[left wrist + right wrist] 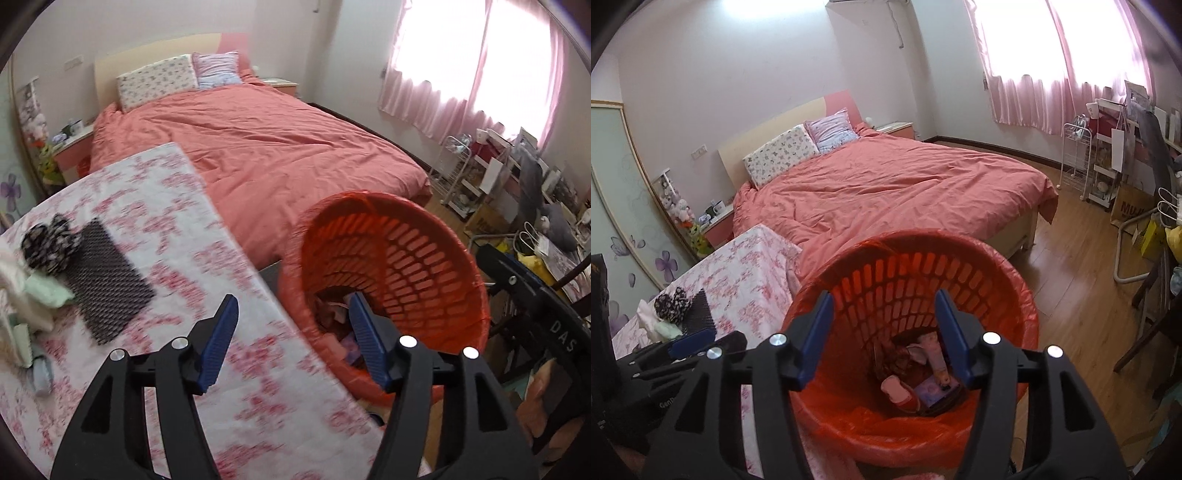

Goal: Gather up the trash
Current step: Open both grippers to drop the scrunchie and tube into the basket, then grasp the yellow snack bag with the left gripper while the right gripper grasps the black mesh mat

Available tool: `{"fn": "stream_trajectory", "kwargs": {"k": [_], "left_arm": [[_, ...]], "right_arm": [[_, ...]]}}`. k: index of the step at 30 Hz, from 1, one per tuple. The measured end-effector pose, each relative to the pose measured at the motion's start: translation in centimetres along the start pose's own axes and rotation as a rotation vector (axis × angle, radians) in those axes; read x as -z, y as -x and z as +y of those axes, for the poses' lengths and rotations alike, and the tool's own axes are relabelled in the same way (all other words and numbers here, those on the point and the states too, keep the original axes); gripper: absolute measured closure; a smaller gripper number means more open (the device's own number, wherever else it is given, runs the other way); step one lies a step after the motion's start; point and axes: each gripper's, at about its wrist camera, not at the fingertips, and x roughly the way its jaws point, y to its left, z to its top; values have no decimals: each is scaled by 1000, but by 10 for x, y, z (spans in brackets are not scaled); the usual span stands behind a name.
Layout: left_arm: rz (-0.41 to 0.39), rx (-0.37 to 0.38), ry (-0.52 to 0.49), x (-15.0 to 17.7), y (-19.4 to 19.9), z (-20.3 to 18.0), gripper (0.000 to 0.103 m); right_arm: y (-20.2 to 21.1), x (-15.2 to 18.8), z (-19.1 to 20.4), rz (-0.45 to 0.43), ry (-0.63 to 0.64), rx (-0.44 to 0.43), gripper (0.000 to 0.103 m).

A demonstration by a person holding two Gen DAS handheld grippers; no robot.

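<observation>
Left gripper jaws apart, empty, over the table edge. Right gripper jaws apart, empty, above the round red slatted plastic bin with its red liner.

Orange slatted basket, pink-floral tablecloth, salmon bedspread, blue fingers.

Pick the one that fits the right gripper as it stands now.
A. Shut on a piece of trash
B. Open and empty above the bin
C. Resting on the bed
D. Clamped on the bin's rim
B. The right gripper has its blue fingers spread wide with nothing between them, and the red bin, with trash at its bottom, lies straight below.
</observation>
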Motion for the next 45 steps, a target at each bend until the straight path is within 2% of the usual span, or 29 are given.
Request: {"fn": "stream_trajectory", "kwargs": {"k": [4,10,13,16,20,26,30,31,35,38,45], "left_arm": [[-22,-84,1,14,17,23,38],[-49,-191,66,31,40,76,36],[-58,-259,130,39,50,108,31],[-63,-347,212,48,58,147,30],[-49,-430,321,54,57,187,30],[-11,-452,378,55,43,213,30],[-35,-411,363,56,45,211,29],[-42,-418,353,56,45,211,26],[-22,-491,342,54,41,218,25],[-22,-465,399,65,51,236,26],[2,-493,480,113,84,288,26]], "right_arm": [[8,6,17,1,43,-4,44],[12,19,49,22,110,-35,43],[11,26,66,36,138,-52,43],[9,33,82,53,162,-72,43],[3,47,110,87,207,-102,42],[-9,68,151,135,276,-140,42],[-14,78,171,155,316,-151,42],[-15,80,175,160,322,-153,42],[-18,83,186,172,336,-160,42],[-19,84,194,171,354,-168,42],[-42,85,221,194,380,-197,40]]}}
